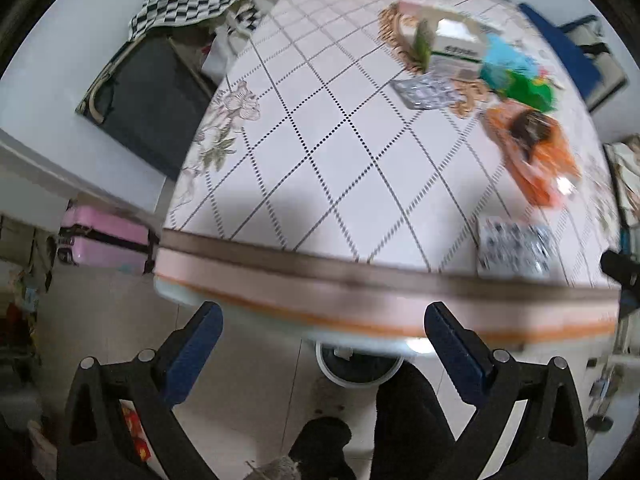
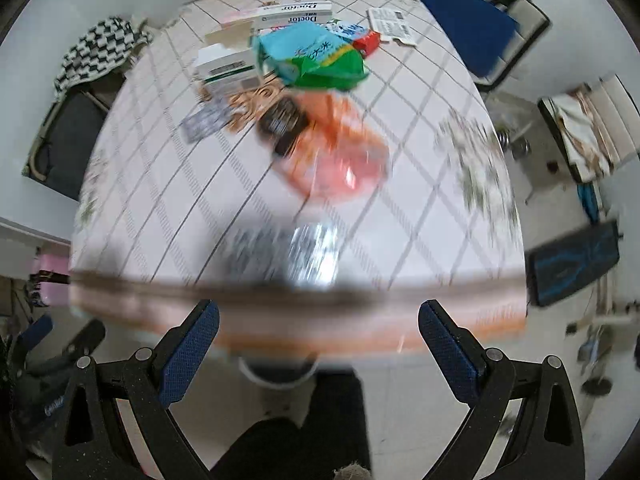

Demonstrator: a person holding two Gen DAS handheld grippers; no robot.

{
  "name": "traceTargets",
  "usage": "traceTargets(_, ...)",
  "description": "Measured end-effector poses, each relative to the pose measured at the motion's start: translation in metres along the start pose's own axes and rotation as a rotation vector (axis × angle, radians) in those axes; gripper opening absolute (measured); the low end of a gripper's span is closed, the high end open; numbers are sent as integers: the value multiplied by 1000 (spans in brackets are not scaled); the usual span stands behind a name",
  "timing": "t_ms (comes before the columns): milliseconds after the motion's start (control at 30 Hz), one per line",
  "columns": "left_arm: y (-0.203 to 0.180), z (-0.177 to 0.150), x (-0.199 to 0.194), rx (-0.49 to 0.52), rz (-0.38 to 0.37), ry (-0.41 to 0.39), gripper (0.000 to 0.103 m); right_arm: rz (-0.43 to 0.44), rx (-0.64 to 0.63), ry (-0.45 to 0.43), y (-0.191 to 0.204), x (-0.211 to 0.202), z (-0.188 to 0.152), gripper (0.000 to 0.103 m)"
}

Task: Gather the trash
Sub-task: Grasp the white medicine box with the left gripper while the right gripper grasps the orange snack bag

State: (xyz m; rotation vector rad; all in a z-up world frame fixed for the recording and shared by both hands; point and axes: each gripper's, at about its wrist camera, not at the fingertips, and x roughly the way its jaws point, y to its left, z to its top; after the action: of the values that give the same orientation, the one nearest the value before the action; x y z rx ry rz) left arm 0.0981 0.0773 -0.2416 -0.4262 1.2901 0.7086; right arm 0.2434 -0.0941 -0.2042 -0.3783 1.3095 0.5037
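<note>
left gripper (image 1: 322,336) spread, empty | right gripper (image 2: 318,332) spread, empty | blister pack (image 2: 312,254) lying at desk (image 1: 320,168) edge, orange bag (image 2: 340,152) beyond | risk: flat foil sliding off when nudged

A silvery blister pack (image 1: 516,249) lies flat at the lower right of the left wrist view, near the table edge. Above it sits a crumpled orange wrapper (image 1: 534,151), then a green-and-blue bag (image 1: 516,74), a white box (image 1: 454,50) and a second blister pack (image 1: 426,90), clustered at upper right.
</note>
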Motion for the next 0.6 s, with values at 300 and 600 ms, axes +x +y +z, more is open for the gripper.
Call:
traceTargets(300, -31, 72, 51, -133, 49, 129, 103, 51, -85, 119, -1, 113, 118, 101)
traceTargets(600, -58, 137, 19, -127, 26, 65, 103, 128, 38, 152, -32, 131, 135, 13)
